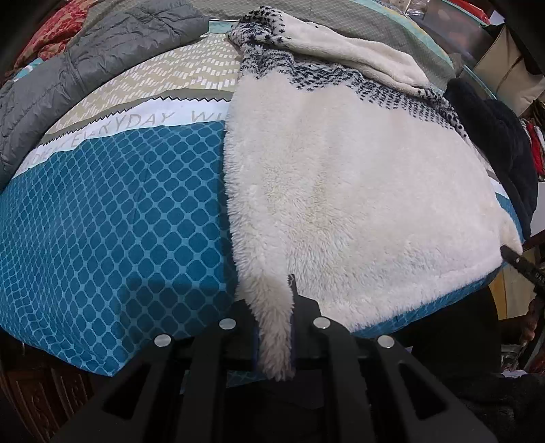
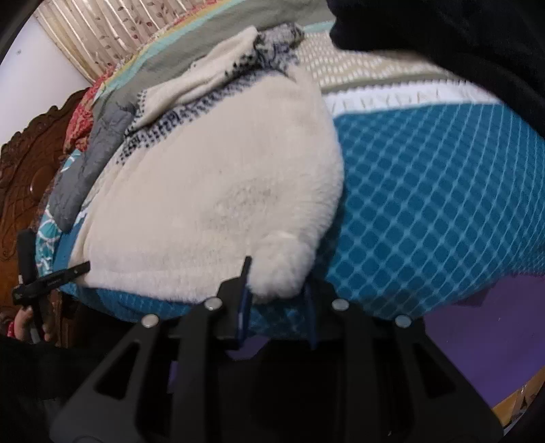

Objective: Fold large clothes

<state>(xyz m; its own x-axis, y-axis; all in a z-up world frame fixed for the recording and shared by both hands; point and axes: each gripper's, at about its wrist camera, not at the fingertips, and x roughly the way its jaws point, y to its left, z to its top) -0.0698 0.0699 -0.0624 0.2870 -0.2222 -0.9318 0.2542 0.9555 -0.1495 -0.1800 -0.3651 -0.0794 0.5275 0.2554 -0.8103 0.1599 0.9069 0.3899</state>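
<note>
The cream fleece garment (image 1: 340, 191) lies spread on the bed, its fluffy white body toward you and its dark-flecked knit band and pale hood (image 1: 340, 51) at the far end. In the left wrist view it covers the right half of the bedspread (image 1: 112, 204), which shows a teal lattice print near you, then a white strip with lettering, then a tan band with white dashes. Your left gripper (image 1: 276, 327) has its jaws pinched on the near left corner of the garment; a tongue of fleece hangs down between the fingers and past them. Your right gripper (image 2: 276, 289) sits at the opposite near corner: a rounded lump of fleece bulges between the two fingers, the left finger tight against it, the right finger mostly covered by fleece, so the jaws appear closed on that corner, though the blur in this view leaves the contact on the right side uncertain. Each gripper also shows in the other's view as a dark tip at the garment's hem. A grey quilted jacket (image 1: 85, 58) lies on the bed to the left of the garment, well apart from it, with red patterned fabric (image 1: 51, 30) behind. A dark navy garment (image 1: 490, 136) rests against the fleece's right edge. A carved wooden headboard (image 2: 24, 170) stands at the bed's end in the right wrist view.
</note>
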